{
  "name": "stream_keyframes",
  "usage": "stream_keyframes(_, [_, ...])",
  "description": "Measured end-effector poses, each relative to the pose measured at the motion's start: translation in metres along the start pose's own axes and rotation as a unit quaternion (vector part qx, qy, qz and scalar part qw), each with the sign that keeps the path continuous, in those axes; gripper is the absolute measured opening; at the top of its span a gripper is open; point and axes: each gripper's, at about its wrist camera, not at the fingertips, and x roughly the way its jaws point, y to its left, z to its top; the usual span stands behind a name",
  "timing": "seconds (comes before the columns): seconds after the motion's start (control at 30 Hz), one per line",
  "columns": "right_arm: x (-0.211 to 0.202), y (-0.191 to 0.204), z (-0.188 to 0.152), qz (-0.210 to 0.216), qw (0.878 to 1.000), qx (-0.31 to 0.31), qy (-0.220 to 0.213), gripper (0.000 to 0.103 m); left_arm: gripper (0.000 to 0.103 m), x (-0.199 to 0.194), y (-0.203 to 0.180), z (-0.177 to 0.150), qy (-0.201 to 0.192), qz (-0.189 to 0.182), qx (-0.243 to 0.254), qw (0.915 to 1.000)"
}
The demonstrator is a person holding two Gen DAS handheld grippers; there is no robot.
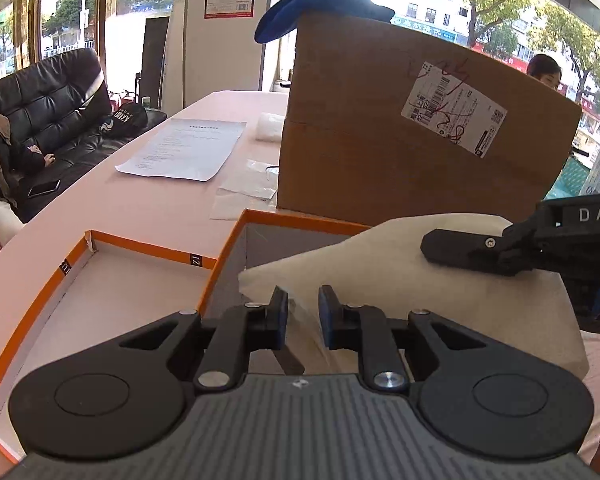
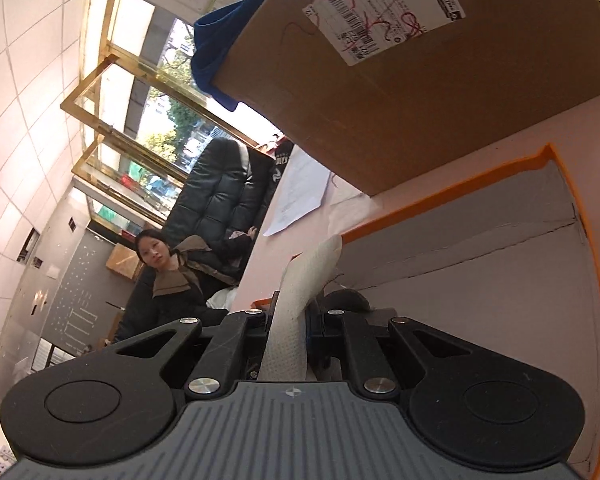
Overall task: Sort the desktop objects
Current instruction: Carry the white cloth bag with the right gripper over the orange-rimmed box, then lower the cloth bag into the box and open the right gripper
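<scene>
Over the orange-rimmed box [image 1: 300, 220], the right gripper [image 2: 288, 320] pinches a white paper sheet [image 1: 400, 272] while the left gripper [image 1: 303, 312], parted, straddles its edge, likely readying to lower it inside.

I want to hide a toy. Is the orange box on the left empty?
Yes, the orange box shows only its bare white bottom in the left wrist view, with nothing lying inside the part visible.

— What's the white thing?
— A cream paper towel [image 1: 400, 264], soft and lightly textured, spread wide and held above the orange-rimmed box [image 1: 300, 220].
— And the box?
— Open, grey inside, on the pink surface [image 1: 148, 208]. Its orange-edged lid [image 1: 140, 246] lies upturned just beside it, white inside.
</scene>
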Motion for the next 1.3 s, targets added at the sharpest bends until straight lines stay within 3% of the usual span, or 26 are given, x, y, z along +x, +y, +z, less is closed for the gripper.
stream_keyframes(0.1, [0.009, -0.025, 0.01, -0.053, 0.998, 0.013, 0.005, 0.008, 0.015, 0.033, -0.019, 0.0, 0.042, 0.008, 0.027, 0.9987])
stream_keyframes(0.23, [0.022, -0.048, 0.017, -0.119, 0.993, -0.015, 0.015, 0.008, 0.015, 0.061, -0.031, -0.008, 0.068, 0.007, 0.037, 0.9969])
stream_keyframes(0.33, [0.028, -0.047, 0.018, -0.141, 0.989, -0.05, 0.02, 0.008, 0.015, 0.072, -0.033, -0.012, 0.075, 0.001, 0.046, 0.9961])
stream_keyframes(0.47, [0.048, -0.038, 0.014, -0.2, 0.972, -0.117, 0.037, 0.008, 0.017, 0.074, -0.035, -0.013, 0.069, 0.016, 0.061, 0.9956])
stream_keyframes(0.57, [0.062, -0.033, 0.011, -0.244, 0.955, -0.154, 0.068, 0.014, 0.036, 0.075, -0.032, -0.011, 0.069, 0.021, 0.065, 0.9953])
stream_keyframes(0.7, [0.071, -0.03, 0.006, -0.282, 0.936, -0.182, 0.103, 0.027, 0.085, 0.068, -0.03, -0.005, 0.053, 0.012, 0.062, 0.9965])
stream_keyframes(0.73, [0.072, -0.029, 0.005, -0.287, 0.934, -0.184, 0.109, 0.04, 0.085, 0.066, -0.03, -0.004, 0.049, 0.014, 0.064, 0.9966])
stream_keyframes(0.83, [0.074, -0.027, 0.009, -0.301, 0.925, -0.191, 0.13, 0.061, 0.085, 0.061, -0.033, -0.004, 0.034, 0.034, 0.081, 0.9956])
stream_keyframes(0.9, [0.074, -0.027, 0.01, -0.303, 0.922, -0.198, 0.136, 0.068, 0.085, 0.056, -0.032, -0.005, 0.018, 0.042, 0.094, 0.9945])
stream_keyframes(1.07, [0.063, -0.01, 0.01, -0.309, 0.916, -0.224, 0.126, 0.07, 0.085, 0.042, -0.015, -0.003, -0.004, 0.034, 0.084, 0.9958])
stream_keyframes(1.2, [0.047, 0.02, 0.008, -0.325, 0.901, -0.277, 0.079, 0.078, 0.087, 0.036, -0.004, -0.002, -0.013, 0.012, 0.062, 0.9979])
stream_keyframes(1.27, [0.036, 0.031, 0.006, -0.331, 0.894, -0.299, 0.053, 0.077, 0.087, 0.036, -0.004, -0.004, -0.01, 0.003, 0.056, 0.9984])
stream_keyframes(1.3, [0.031, 0.034, 0.006, -0.333, 0.892, -0.303, 0.041, 0.068, 0.087, 0.037, -0.005, -0.005, -0.009, -0.002, 0.056, 0.9984])
